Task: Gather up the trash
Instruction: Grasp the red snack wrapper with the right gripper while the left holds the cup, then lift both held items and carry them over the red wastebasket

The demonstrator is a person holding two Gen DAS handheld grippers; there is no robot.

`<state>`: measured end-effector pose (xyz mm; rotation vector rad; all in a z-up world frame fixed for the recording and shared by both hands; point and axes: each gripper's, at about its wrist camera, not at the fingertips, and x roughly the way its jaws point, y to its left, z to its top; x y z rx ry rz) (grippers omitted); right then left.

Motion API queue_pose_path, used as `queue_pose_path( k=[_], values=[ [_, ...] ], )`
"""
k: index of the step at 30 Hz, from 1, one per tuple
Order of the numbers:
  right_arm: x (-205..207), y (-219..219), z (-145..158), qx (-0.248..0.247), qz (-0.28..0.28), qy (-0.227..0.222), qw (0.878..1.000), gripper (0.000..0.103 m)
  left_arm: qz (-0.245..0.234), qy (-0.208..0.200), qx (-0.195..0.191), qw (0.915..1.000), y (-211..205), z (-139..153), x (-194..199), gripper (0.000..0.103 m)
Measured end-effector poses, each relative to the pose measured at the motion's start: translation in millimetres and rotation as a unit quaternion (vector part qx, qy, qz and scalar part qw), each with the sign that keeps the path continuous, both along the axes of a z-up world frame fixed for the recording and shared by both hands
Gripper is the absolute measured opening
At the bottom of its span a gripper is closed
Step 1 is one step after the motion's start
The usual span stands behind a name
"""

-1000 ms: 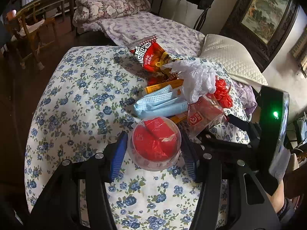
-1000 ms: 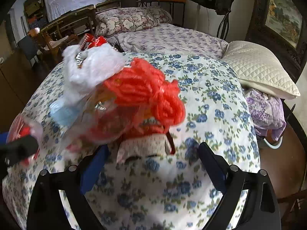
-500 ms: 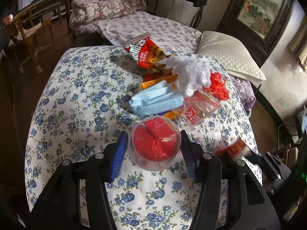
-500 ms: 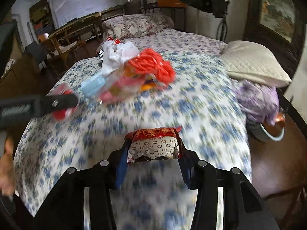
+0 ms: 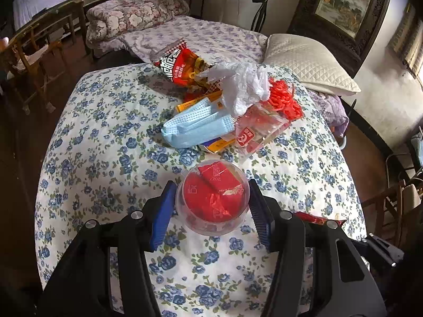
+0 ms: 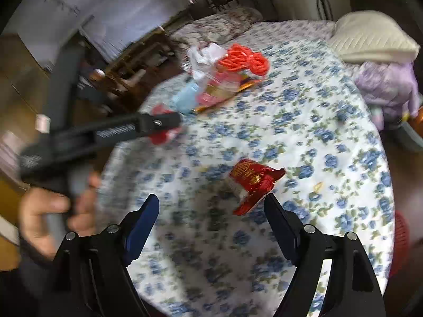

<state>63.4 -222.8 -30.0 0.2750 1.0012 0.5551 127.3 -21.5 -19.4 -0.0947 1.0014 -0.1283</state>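
One clear plastic cup [image 5: 212, 198] with red wrappers inside it sits between the blue pads of our left gripper [image 5: 211, 211], and both pads press on its sides, so the jaws are closed on the cup. We take this cup as our landmark. It is held above the flowered cloth [image 5: 105, 137], which covers a rounded surface.

Just beyond the cup, on the cloth, lies the heap of trash. Nearest to the cup is a light blue face mask [image 5: 197, 128], with a yellow-orange packet [image 5: 199, 101] partly under it. Beside the mask, to the right, is a clear bag with red print [image 5: 260, 129], and on top of it a bunch of red-orange cord [image 5: 284, 99]. A crumpled white plastic bag [image 5: 242, 84] rests above the mask, and behind it stands a red snack bag [image 5: 179, 64], the farthest piece from the cup.

To the right of the cup and nearer to us, a small red packet [image 6: 251, 185] lies alone on the cloth, well apart from the heap. Our right gripper [image 6: 211, 216] hangs over this packet. Its jaws have just been opening, and now they stand wide apart with nothing between the pads; the packet lies free in front of them. In the right wrist view, which is blurred, we see a hand [image 6: 50, 211] around the grey handle of the left gripper.

Far beyond the cup and the heap, a white quilted pillow [image 5: 309, 63] lies on a bed with a purple flowered sheet [image 5: 211, 37].
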Motion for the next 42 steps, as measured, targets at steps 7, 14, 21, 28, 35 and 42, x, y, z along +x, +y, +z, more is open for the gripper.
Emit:
queue_pose_path(
  k=[7,14,21,28,35,42],
  values=[
    [3.9,1.7,-7.7,-0.141,-0.006,-0.039,0.989,0.08,0.002,0.004,0.0,1.0,1.1,-1.3,1.1,0.055],
    [13.1,23.3,-18.5,-0.242,0.061,-0.08,0.965,0.071,-0.001,0.003,0.002,1.0,0.7,-2.5,0.7,0.055],
    [28.1,29.3,-17.4,-0.232,0.088,-0.085,0.965,0.059,-0.003,0.001,0.004,1.0,0.9,-2.4,0.0,0.055],
    [29.5,28.0,-11.9,-0.206,0.071,-0.083,0.972,0.033,-0.012,0.001,0.012,0.9999,-5.6,-3.0,0.2,0.055],
    [29.3,18.7,-10.1,-0.226,0.006,-0.082,0.971,0.034,-0.016,0.001,0.019,0.9997,-10.0,-4.6,-0.7,0.055],
    [22.5,19.9,-14.3,-0.22,0.004,-0.082,0.972,0.043,-0.02,0.002,0.022,0.9996,-13.1,-6.4,-2.6,0.055]
  ],
)
